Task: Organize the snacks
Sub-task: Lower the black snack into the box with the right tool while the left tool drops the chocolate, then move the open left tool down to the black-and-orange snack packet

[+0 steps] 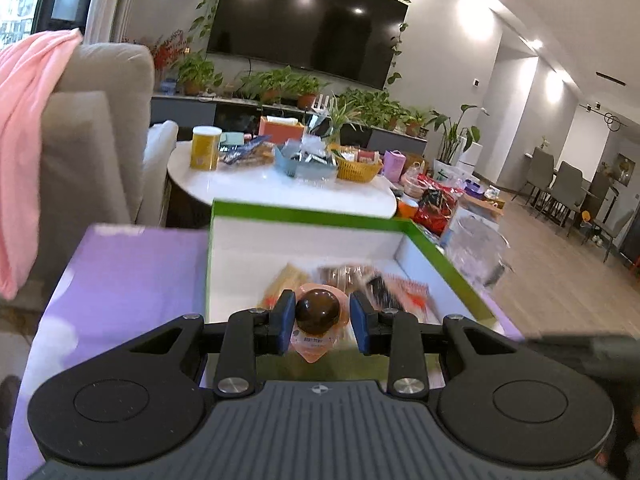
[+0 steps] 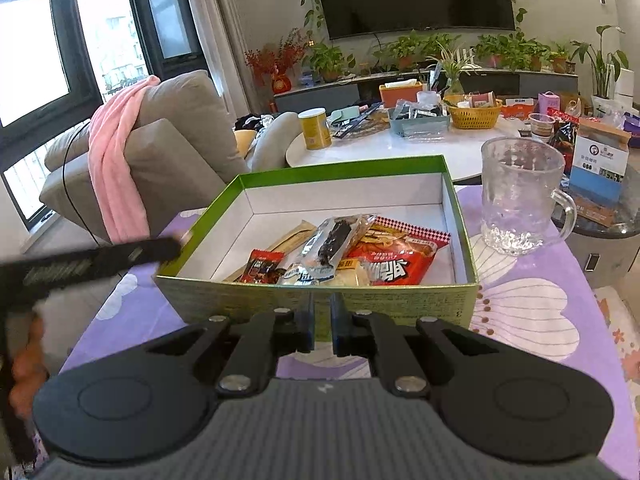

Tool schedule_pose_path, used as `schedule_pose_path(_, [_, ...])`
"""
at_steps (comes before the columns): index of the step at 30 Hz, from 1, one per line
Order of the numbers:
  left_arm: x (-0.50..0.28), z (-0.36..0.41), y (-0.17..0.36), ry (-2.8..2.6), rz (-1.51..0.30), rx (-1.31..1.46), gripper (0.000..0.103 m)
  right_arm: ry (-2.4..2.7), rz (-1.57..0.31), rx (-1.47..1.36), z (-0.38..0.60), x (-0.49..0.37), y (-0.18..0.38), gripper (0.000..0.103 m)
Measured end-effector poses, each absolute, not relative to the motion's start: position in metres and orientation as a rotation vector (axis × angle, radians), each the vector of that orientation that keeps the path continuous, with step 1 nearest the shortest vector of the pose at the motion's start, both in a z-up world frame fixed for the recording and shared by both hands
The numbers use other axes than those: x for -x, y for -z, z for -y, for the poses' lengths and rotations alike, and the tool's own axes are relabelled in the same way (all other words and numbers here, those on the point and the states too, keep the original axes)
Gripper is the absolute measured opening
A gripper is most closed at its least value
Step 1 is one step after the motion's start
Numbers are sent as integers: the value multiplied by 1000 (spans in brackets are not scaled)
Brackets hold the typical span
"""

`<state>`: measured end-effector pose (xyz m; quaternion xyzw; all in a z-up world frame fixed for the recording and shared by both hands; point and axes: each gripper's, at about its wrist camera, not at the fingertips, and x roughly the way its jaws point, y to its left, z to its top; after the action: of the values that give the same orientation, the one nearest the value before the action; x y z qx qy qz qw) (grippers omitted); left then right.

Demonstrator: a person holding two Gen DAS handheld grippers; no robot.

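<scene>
Hovering over the green box (image 1: 304,216), the left gripper (image 1: 318,318) points forward and somewhat down, its jaws partway closed on a small snack: a dark round ball in a pale orange wrapper (image 1: 317,312). The blue pads (image 1: 286,320) sit just beside the ball on either side; whether both press on it is hard to tell. Under the gripper, blurred snack packets (image 1: 360,280) lie on the box's white floor. The box rests on a purple surface (image 1: 120,280); beyond it stands a white round table (image 1: 256,188) with a yellow can (image 1: 205,148) and a yellow basket (image 1: 357,168). A glass mug (image 1: 476,248) stands to the right of the box.

In the right wrist view, the right gripper (image 2: 321,326) sits low in front of the box's near wall (image 2: 320,296), tilted down, jaws drawn narrow with nothing between them. Inside the box lie a red packet (image 2: 400,258), a clear wrapper with a dark bar (image 2: 332,240) and a small red sachet (image 2: 262,266). The mug (image 2: 520,196) stands right of the box. A blurred black bar, the other tool (image 2: 100,258), crosses the left edge, near the box's left corner.
</scene>
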<state>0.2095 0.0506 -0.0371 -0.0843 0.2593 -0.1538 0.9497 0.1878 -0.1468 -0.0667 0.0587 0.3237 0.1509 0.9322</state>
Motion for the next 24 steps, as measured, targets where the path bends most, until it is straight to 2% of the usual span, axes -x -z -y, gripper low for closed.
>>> schedule_pose_path(4, [-242, -42, 44, 266, -580, 166, 31, -281, -680, -113, 154, -188, 70, 13])
schedule_pose_path(7, [-239, -40, 48, 248, -562, 137, 47, -265, -715, -129, 163, -190, 77, 16])
schedule_pose_path(8, [-237, -41, 49, 243, -557, 128, 48, -258, -726, -134, 166, -190, 79, 21])
schedule_pose_path(10, [-231, -41, 50, 239, -558, 122, 49, -244, -741, -148, 169, -190, 83, 57])
schedule_pose_path(17, [-206, -51, 46, 217, -561, 125, 49, -257, -739, -140, 167, -179, 84, 62])
schedule_pose_path(22, [-188, -53, 52, 252, -598, 126, 48, -261, -760, -108, 166, -172, 85, 77])
schedule_pose_path(24, [-185, -55, 59, 261, -630, 142, 48, -265, -758, -88, 165, -167, 85, 77])
